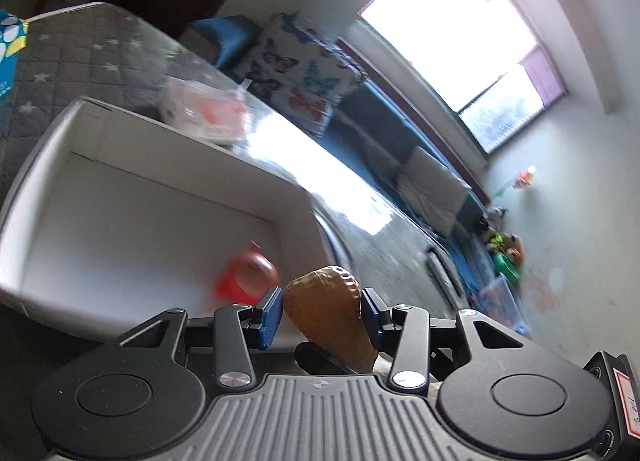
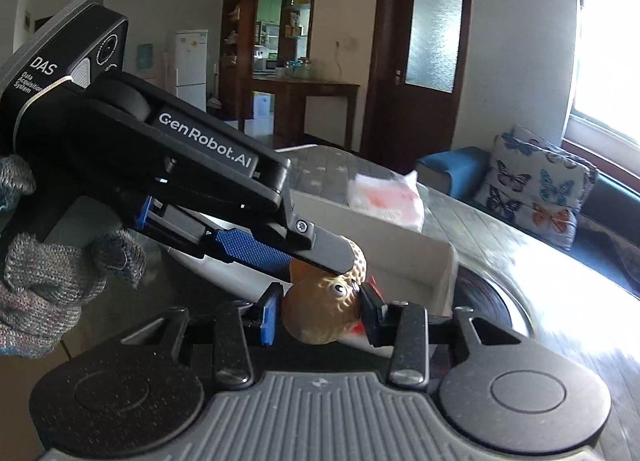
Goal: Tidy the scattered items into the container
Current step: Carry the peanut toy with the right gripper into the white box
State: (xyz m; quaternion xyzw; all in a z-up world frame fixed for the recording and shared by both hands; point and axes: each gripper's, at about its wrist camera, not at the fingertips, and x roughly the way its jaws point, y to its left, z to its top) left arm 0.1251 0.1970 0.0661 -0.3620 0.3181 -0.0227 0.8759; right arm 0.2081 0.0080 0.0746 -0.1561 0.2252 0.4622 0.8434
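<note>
**Both claws hold toys at the box**

Left wrist: your left gripper grasps a brown cone at the near rim of the white box; a red toy lies inside.

Right wrist: your right gripper is clenched on a brown toy with an eye. The left tool reads "GenRobot.AI", "DAS Data Acquisition System".

Tan dimpled toy, white box

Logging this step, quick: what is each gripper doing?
Left gripper: shut on the brown toy.
Right gripper: shut on the same brown toy.
</note>
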